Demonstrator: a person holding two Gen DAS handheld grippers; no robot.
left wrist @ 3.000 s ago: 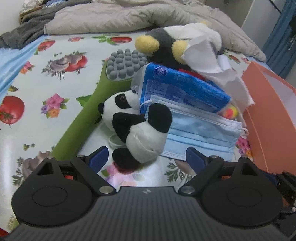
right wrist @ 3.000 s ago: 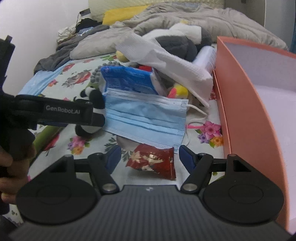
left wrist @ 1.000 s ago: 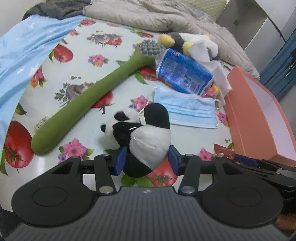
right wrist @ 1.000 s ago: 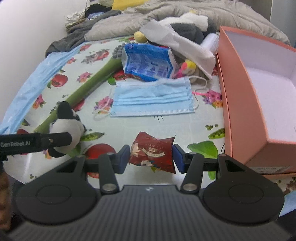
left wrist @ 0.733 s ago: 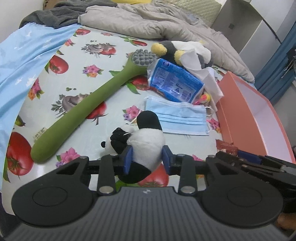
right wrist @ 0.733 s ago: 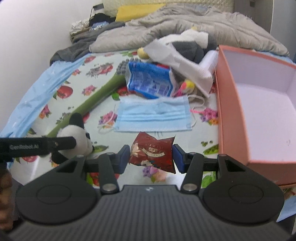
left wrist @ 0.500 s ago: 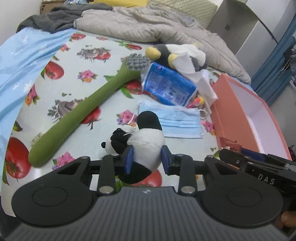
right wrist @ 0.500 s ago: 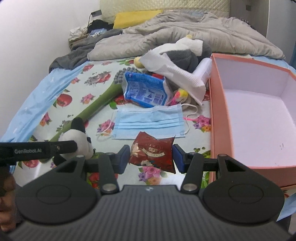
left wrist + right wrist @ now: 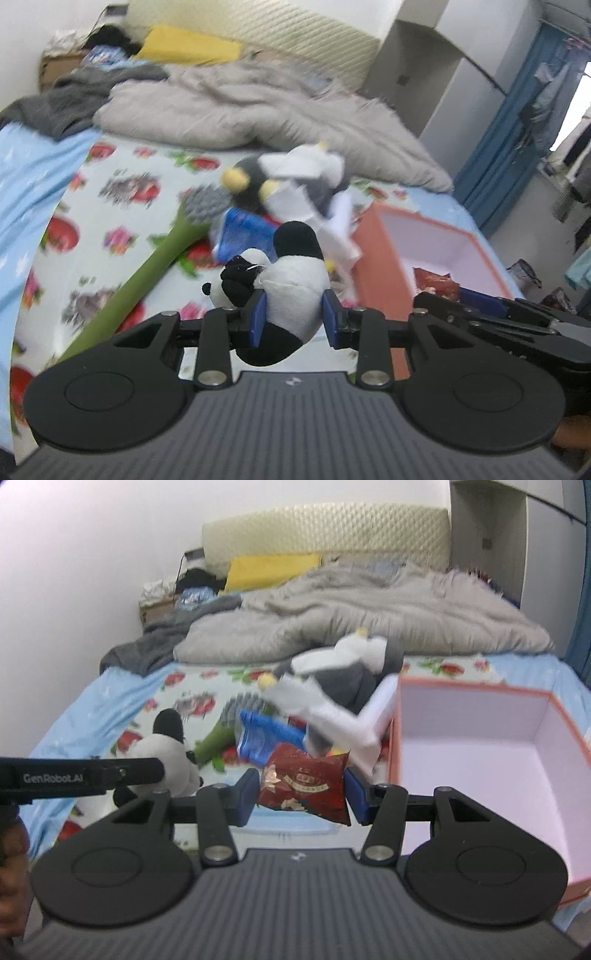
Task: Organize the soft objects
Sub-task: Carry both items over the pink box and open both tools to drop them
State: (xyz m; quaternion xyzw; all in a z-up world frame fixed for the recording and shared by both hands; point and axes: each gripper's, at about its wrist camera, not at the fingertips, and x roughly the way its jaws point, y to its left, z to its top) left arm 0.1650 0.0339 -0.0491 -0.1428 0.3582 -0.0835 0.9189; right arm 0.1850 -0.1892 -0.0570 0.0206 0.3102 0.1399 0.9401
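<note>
A black-and-white panda plush (image 9: 284,288) hangs in the air above the bed, with my left gripper (image 9: 293,318) shut on its belly. The same panda (image 9: 168,753) shows at the left of the right wrist view. My right gripper (image 9: 301,799) is shut on a red snack packet (image 9: 306,784), which also shows as a red packet (image 9: 434,282) in the left wrist view. An orange box (image 9: 480,775) with a pale lining stands open at the right, seen too as the orange box (image 9: 380,266).
On the fruit-print sheet (image 9: 122,199) lie a long green massage stick (image 9: 147,273), a blue tissue pack (image 9: 269,738), a grey-and-white plush (image 9: 343,672) under white cloth, and a grey duvet (image 9: 369,627) at the back. A hand (image 9: 13,878) holds the left tool.
Both grippers have risen off the bed with the panda and the red packet in them. The left jaws squeezed tighter on the panda. The views now tilt up towards the headboard.
</note>
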